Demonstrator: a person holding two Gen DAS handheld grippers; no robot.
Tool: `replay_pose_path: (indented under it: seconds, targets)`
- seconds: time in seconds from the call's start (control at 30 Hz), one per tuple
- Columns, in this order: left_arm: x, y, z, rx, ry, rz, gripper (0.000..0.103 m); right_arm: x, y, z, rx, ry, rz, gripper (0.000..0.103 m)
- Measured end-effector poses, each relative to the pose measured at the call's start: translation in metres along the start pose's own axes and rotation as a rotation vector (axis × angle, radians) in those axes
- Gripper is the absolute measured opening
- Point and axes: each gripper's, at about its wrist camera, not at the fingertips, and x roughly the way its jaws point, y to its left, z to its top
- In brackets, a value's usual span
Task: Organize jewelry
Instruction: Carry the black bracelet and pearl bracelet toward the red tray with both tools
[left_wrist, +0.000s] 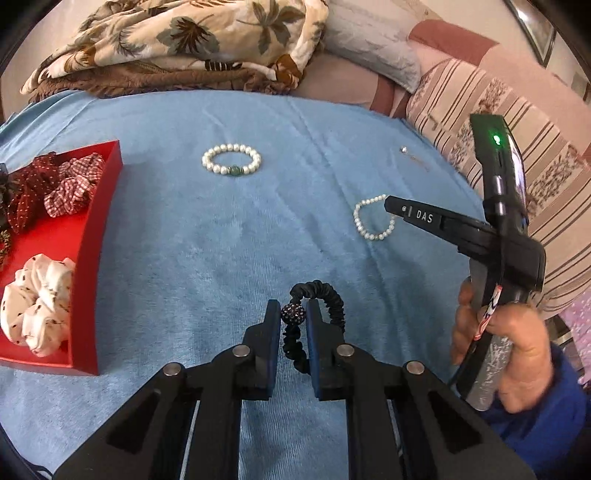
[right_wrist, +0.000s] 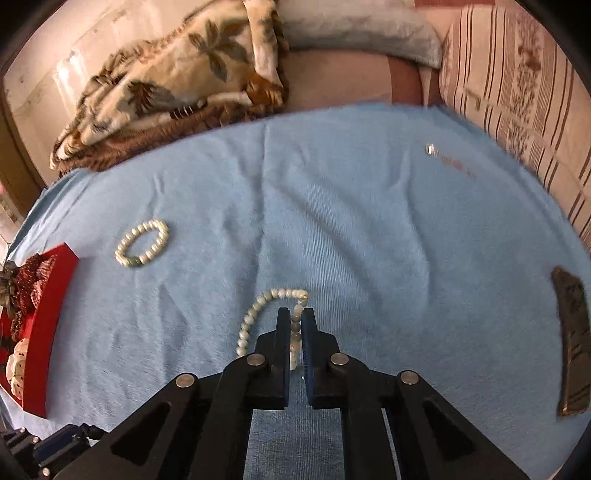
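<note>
We held both grippers angled down over the blue cloth (left_wrist: 207, 236). The left gripper (left_wrist: 293, 314) reached forward from the near edge, its jaws closed on the black hair tie (left_wrist: 325, 295): the tie's sparkly bead (left_wrist: 293, 313) sat pinched between the two pads, one loop of ruffled band arching past the fingertips and to the right, the rest hanging back between the fingers.

Our right hand (left_wrist: 506, 343), in a blue sleeve (left_wrist: 546, 417), gripped the handle of the right gripper (right_wrist: 296, 316), which came in from the right side of the left view with its fingers pointing left and away. From its own camera its jaws stood nearly together, pinching one side of the small pearl bracelet (right_wrist: 258, 314). A few beads lay between the pads; the rest of the strand curved out left of the fingertips and rested on the cloth.

The larger pearl bracelet (left_wrist: 231, 159) with a green bead lay loose farther off, well apart from both grippers. The red tray (left_wrist: 99, 236) stood at the left edge of the cloth, holding scrunchies: a white dotted one (left_wrist: 37, 299) nearest us, red ones (left_wrist: 55, 184) behind it. A thin chain (left_wrist: 413, 157) with a pale stone lay near the far right edge, blurred in the right view.
</note>
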Motion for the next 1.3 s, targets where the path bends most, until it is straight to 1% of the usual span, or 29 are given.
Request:
replay_pose_path:
  seconds: [0.13,0.3,0.43,0.6,0.77,0.9,1.0,1.13,1.3]
  targets:
    - [-0.013,0.005,0.001,-0.021,-0.023,-0.021,0.013,-0.019,0.009,0.002,-0.026,-0.068,0.005,0.007]
    - [-0.026,0.009,0.002,-0.045,-0.052,-0.033,0.013,-0.029,0.015,0.001,-0.025,-0.086,0.034,0.007]
    - [-0.027,0.012,0.003,-0.057,-0.053,-0.032,0.013,-0.034,0.011,0.002,-0.006,-0.095,0.049,0.007]
    - [-0.035,0.018,0.001,-0.075,-0.061,-0.059,0.013,-0.033,0.001,0.002,0.041,-0.077,0.082,0.007]
    - [-0.05,0.034,0.002,-0.125,-0.085,-0.097,0.013,-0.031,-0.004,0.001,0.072,-0.06,0.1,0.007]
    - [-0.059,0.045,0.001,-0.157,-0.098,-0.071,0.013,-0.033,-0.001,0.002,0.061,-0.069,0.107,0.007]
    - [-0.06,0.05,-0.002,-0.177,-0.09,-0.047,0.013,-0.035,0.002,0.001,0.051,-0.074,0.109,0.007]
    - [-0.058,0.045,-0.005,-0.158,-0.08,-0.039,0.013,-0.036,0.003,-0.002,0.046,-0.069,0.105,0.007]
    - [-0.066,0.041,-0.006,-0.132,-0.102,-0.048,0.013,-0.038,0.004,-0.012,0.048,-0.036,0.102,0.007]
